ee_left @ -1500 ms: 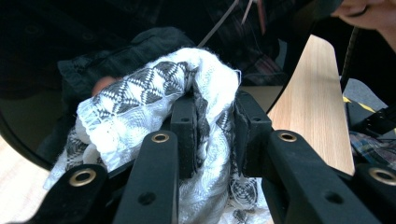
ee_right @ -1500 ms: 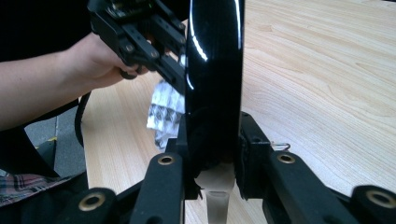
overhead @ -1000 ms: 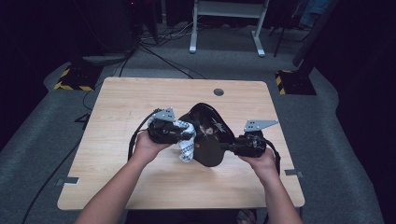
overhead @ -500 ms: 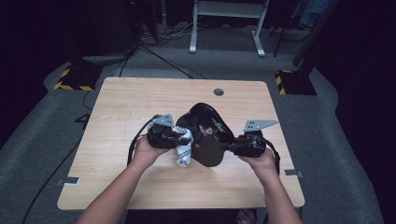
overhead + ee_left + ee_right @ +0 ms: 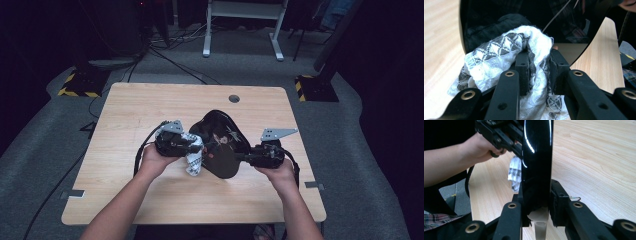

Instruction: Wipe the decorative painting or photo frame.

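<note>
Glossy black plate (image 5: 222, 145) held upright on edge above the worktop (image 5: 150, 105), rim clamped in the right gripper (image 5: 537, 202). Broad face turned toward the left gripper (image 5: 537, 72), nearer of the two, closed on a patterned white cloth (image 5: 499, 57) pressed against that face.

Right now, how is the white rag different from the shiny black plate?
The rag is white with dark patterns, soft and bunched up; the plate is glossy black, hard and smooth. The left gripper squeezes the rag, while the right gripper clamps the plate's edge. Both are held above the table.
</note>
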Available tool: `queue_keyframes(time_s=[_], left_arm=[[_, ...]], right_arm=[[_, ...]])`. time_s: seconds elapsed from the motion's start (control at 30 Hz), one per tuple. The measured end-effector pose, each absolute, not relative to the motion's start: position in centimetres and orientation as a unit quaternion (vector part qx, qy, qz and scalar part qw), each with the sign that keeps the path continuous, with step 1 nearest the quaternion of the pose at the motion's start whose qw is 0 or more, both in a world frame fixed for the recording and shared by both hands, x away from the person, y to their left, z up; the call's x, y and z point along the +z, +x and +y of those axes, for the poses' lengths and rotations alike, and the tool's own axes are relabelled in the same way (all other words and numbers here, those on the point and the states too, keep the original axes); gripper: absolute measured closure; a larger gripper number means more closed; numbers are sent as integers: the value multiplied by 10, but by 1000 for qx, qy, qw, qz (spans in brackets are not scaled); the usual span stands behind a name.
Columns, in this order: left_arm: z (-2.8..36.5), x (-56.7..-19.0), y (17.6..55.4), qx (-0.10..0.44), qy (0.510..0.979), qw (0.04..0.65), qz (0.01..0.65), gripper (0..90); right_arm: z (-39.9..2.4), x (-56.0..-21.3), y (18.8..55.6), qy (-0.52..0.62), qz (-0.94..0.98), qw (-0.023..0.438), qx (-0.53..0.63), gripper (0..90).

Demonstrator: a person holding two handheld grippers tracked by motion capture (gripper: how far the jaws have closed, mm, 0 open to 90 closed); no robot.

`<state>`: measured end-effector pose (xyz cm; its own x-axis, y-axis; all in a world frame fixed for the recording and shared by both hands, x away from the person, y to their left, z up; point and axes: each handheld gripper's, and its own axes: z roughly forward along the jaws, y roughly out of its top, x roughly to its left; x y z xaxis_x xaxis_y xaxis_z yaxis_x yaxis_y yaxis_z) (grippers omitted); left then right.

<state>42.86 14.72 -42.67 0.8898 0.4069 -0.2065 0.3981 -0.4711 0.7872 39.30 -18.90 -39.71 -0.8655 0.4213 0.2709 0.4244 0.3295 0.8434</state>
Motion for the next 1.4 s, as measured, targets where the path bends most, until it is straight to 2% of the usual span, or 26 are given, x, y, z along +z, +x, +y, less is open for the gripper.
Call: queue_keyframes(time_s=[0.13,0.3,0.47,0.87,1.4], left_arm=[[146,-423,428,4,859,455,236,728],[139,-385,428,21,857,472,207,726],[135,-373,429,40,861,467,199,725],[153,-384,434,43,849,477,224,726],[161,-413,437,21,850,472,233,726]], right_arm=[[-188,-397,393,-259,-816,0,-516,747],[-188,-397,393,-257,-817,2,-516,747],[-190,-398,394,-259,-815,5,-518,748],[-187,-397,393,-257,-817,3,-515,745],[-190,-396,395,-254,-820,7,-514,742]])
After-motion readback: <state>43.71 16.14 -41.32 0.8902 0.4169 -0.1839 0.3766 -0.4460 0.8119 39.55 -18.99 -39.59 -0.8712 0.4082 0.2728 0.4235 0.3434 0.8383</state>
